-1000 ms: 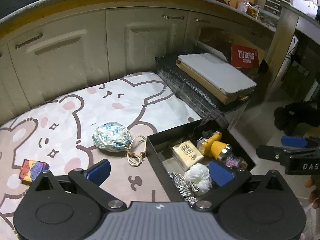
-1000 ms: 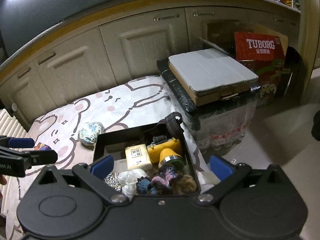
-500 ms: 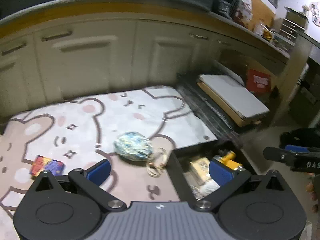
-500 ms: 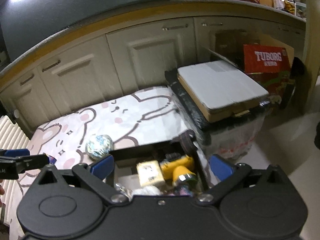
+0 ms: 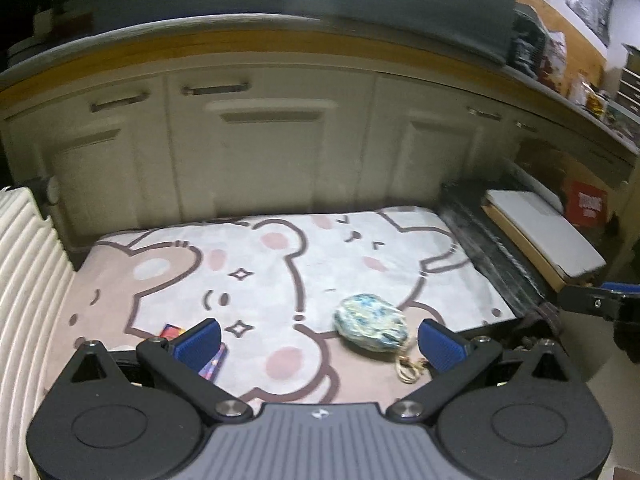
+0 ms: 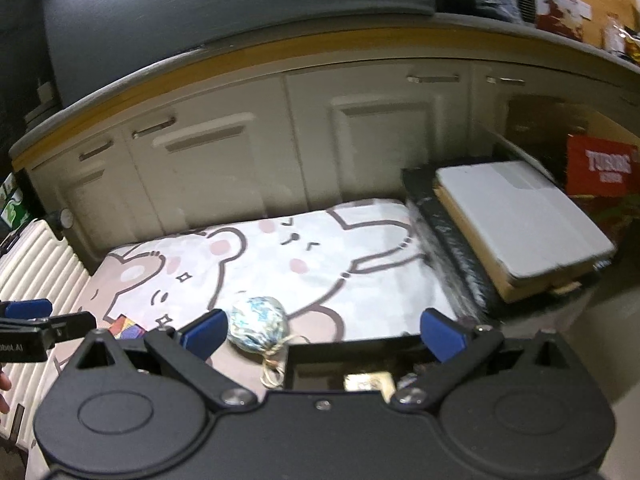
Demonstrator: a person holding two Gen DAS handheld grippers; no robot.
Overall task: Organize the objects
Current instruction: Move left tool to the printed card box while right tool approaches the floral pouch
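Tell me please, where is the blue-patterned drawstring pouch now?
The pouch lies on the bear-print mat, just left of the black box. In the left wrist view it sits nearer the right finger; the colourful card box lies further left.

Both wrist cams look fwd, down at mat (image 5: 320,264), left cam further left

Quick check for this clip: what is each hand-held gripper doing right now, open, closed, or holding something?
Left hand-held gripper: open, holding nothing.
Right hand-held gripper: open, holding nothing.
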